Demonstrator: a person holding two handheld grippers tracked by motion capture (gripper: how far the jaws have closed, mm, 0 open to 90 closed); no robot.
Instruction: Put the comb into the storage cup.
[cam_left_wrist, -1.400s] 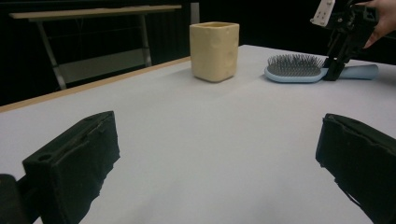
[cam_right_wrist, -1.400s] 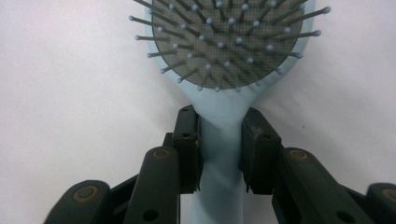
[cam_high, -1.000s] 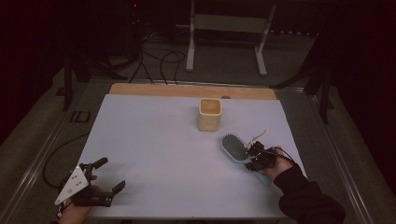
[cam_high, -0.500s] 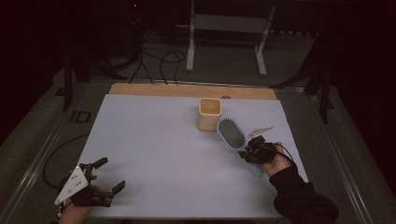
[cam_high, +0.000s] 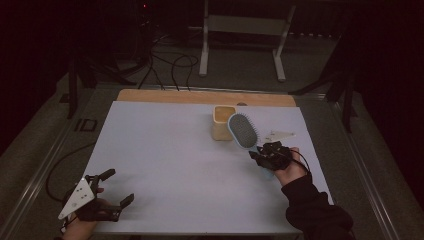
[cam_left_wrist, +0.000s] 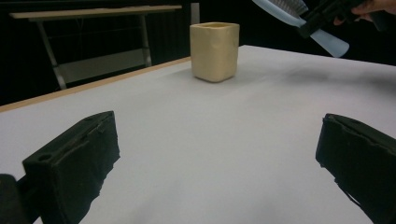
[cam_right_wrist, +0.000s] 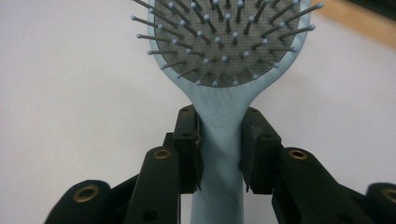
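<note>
High view: the right gripper (cam_high: 261, 152) holds a pale blue hairbrush (cam_high: 243, 131) by the neck of its handle, the jaws closed narrowly on it from both sides. In the right gripper view the two black pads (cam_right_wrist: 188, 140) press flat against the handle just below the oval head, and the grey bristle bed with ball-tipped pins faces the camera. The brush is lifted clear of the white tabletop (cam_high: 165, 150), head pointing away from the person and tilted toward the far left, its tip just beside the cream-coloured square cup (cam_high: 221, 121), which stands upright near the far middle of the tabletop; whether brush and cup touch cannot be told. The left gripper view shows the brush (cam_left_wrist: 299, 18) in the air to the right of the cup (cam_left_wrist: 214, 50), above the level of its rim. The left gripper (cam_high: 116, 187) rests at the near left corner of the tabletop, well apart from the brush, its jaws spread wide with nothing between them.
</note>
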